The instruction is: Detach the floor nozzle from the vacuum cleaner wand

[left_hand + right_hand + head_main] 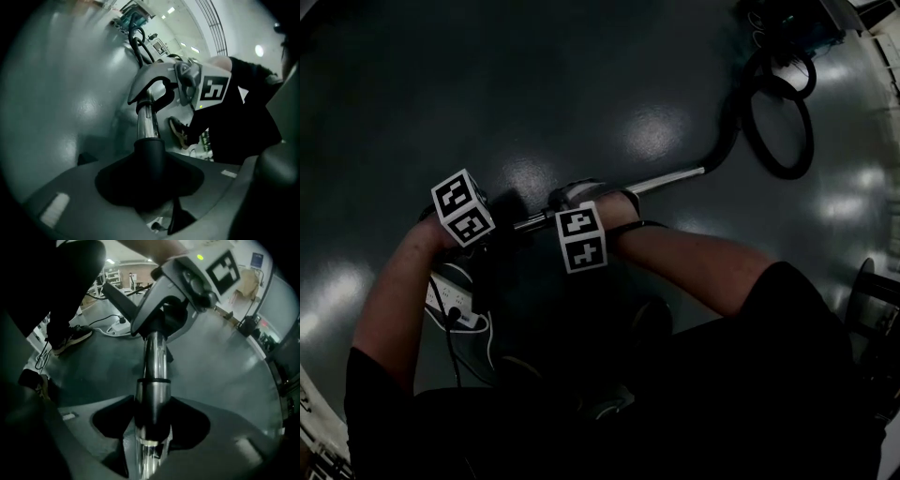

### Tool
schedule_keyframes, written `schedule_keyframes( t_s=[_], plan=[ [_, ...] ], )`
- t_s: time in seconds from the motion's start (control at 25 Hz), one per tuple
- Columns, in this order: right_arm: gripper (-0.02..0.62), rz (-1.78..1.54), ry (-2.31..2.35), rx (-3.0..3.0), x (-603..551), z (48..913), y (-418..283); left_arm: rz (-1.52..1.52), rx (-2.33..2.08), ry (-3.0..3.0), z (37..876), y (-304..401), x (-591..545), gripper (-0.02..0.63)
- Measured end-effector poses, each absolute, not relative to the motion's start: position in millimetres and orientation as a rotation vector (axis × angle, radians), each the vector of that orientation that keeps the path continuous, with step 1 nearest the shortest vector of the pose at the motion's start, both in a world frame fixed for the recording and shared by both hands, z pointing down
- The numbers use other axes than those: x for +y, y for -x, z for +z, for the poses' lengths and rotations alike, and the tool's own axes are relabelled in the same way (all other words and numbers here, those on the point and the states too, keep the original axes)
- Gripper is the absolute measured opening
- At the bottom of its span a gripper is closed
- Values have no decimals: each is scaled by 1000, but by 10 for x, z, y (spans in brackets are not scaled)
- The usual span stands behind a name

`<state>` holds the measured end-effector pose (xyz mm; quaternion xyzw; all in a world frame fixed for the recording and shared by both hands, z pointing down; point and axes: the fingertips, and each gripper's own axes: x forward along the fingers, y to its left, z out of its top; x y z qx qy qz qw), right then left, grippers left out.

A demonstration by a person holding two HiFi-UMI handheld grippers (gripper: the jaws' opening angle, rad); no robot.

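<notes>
Fingers (56,206) of left gripper (150,190) pinch, seemingly, the black nozzle neck (150,154); right gripper's (151,427), the wand (154,357).

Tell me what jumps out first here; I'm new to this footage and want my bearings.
Two black-and-white marker cubes stand out mid-frame in the dark head view, side by side along a shiny metal wand that runs toward a looped black hose at the upper right. Up close, the left gripper is closed on the black collar at the wand's end, and the right gripper clamps the bare metal tube.
</notes>
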<state>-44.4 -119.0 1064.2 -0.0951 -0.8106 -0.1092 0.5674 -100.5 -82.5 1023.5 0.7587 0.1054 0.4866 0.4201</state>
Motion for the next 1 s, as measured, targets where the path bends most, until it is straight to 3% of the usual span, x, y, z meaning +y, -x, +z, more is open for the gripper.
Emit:
schedule_keyframes(
  t_s=[0.36,0.44,0.68,0.76,0.88,1.0],
  plan=[
    [190,-66,243,-1960,-1239,10393,573,2130,-366,-2460,10256,1288,-1165,173],
    [189,-77,243,-1959,-1227,10396,596,2088,-368,-2435,10274,1310,-1142,169],
    [190,-201,307,-1977,-1007,10361,635,1344,84,-1910,10091,1240,-586,169],
    [190,-209,301,-1980,-999,10372,666,1242,133,-1822,10040,1238,-531,169],
    [189,-167,283,-1990,-1094,10353,675,1398,14,-1975,10044,1265,-712,169],
    [189,-100,273,-2000,-1203,10323,620,1835,-200,-2275,10109,1366,-995,169]
  ],
)
